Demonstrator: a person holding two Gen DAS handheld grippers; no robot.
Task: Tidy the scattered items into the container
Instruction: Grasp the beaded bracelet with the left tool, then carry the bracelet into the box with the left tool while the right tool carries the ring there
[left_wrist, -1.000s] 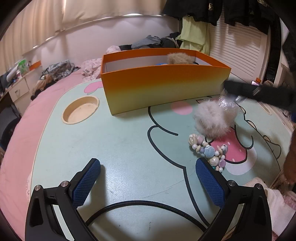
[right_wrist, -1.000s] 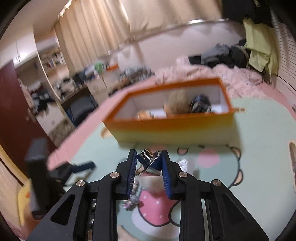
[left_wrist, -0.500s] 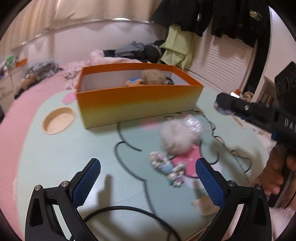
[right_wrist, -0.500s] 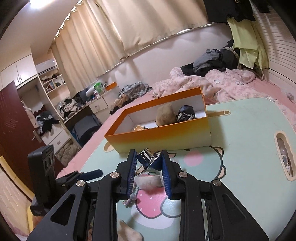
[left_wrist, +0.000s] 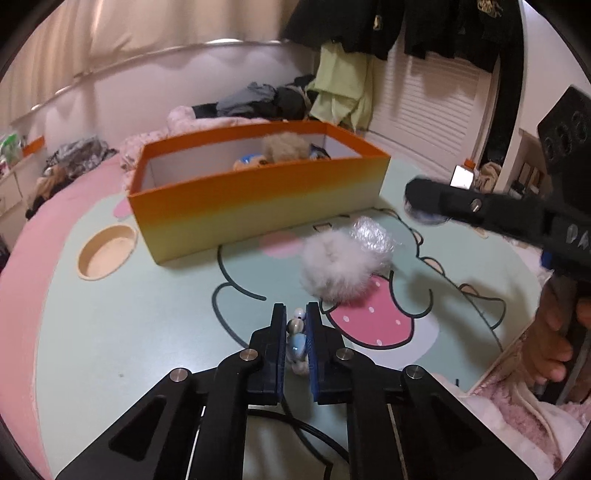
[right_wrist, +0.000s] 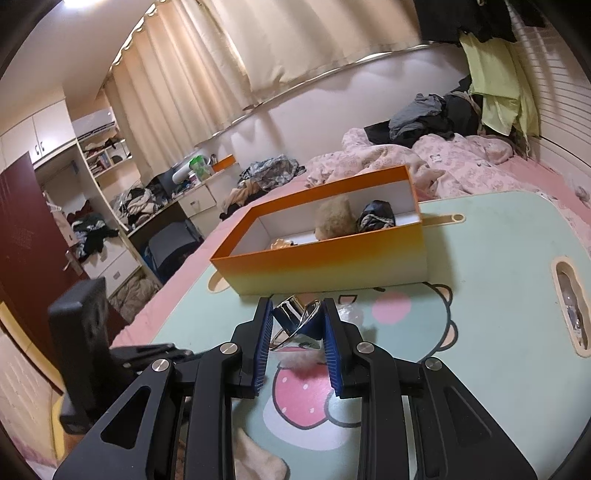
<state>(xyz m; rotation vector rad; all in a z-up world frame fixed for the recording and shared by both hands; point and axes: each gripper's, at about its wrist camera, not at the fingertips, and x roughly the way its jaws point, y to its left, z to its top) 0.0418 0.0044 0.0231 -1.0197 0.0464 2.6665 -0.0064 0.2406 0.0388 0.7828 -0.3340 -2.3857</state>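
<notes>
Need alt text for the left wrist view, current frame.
The left gripper is shut on a string of pale shell-like beads above a mint-green cartoon-print table. Ahead lie a fluffy white pompom and an orange open cardboard box; the right gripper enters from the right.

Left tongs (left_wrist: 296, 325) clamp bead string (left_wrist: 296, 341).

2 close wrist views, shared box (left_wrist: 258, 206)
</notes>
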